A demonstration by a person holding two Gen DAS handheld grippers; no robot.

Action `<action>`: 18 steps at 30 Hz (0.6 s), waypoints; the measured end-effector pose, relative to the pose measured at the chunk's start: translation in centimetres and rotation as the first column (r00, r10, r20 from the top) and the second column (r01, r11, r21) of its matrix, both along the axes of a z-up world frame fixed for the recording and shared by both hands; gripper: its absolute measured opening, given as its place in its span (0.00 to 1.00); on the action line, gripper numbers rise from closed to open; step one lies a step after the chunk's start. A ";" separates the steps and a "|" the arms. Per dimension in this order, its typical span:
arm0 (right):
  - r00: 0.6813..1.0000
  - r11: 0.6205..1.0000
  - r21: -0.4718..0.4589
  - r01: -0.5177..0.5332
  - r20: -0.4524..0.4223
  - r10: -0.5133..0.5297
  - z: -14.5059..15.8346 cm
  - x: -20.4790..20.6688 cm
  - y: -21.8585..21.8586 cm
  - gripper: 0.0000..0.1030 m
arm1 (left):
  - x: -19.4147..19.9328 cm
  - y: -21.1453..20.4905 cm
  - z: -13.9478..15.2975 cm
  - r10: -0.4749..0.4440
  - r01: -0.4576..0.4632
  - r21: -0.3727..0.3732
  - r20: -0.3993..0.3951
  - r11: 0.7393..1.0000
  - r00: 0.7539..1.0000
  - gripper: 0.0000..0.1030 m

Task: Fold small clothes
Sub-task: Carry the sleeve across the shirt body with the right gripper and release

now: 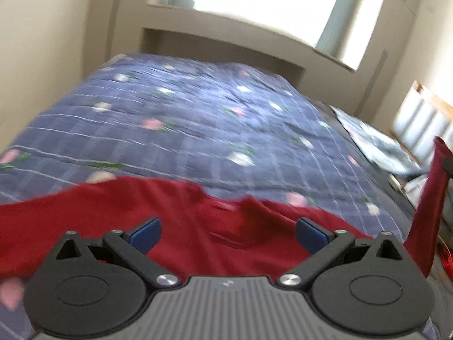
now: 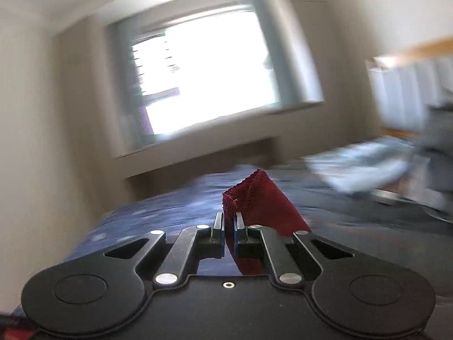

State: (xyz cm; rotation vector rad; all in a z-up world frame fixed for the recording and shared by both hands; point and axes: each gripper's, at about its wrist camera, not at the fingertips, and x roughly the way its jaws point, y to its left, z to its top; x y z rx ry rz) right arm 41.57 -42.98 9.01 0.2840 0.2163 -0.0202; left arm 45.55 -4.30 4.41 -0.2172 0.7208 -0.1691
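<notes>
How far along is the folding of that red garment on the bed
Early. Nothing looks folded yet: the red garment lies rumpled on the blue bedspread. In hand: the right gripper is shut on a hemmed corner and has it raised, while the left gripper hangs open over the cloth. Left: every fold.

Bright window (image 2: 209, 82) in cream wall (image 1: 42, 42) above bed with blue floral quilt (image 1: 184, 119).

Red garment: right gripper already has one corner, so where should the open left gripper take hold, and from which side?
Judging by how the red garment lies spread on the quilt, take its far hem edge near the left end, coming from above with the left gripper, one of the fingers under the edge. The right gripper pinches the opposite corner.
</notes>
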 end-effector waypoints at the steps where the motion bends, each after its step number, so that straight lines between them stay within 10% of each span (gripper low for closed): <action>1: 0.999 0.998 -0.020 -0.053 0.004 0.053 0.0 0.6 2.3 0.05 | -0.2 1.5 0.2 0.027 -0.027 -0.002 0.008 1.000 1.000 1.00; 9: 0.919 0.909 -0.155 -0.386 -0.143 0.366 -5.8 3.4 19.8 0.05 | 0.0 10.1 -1.8 0.173 -0.173 -0.018 -0.024 0.985 0.985 1.00; 18: 0.826 0.785 -0.292 -0.546 -0.344 0.446 -13.5 1.7 29.6 0.13 | -0.1 11.1 -6.9 0.148 -0.148 0.002 -0.089 0.989 0.985 1.00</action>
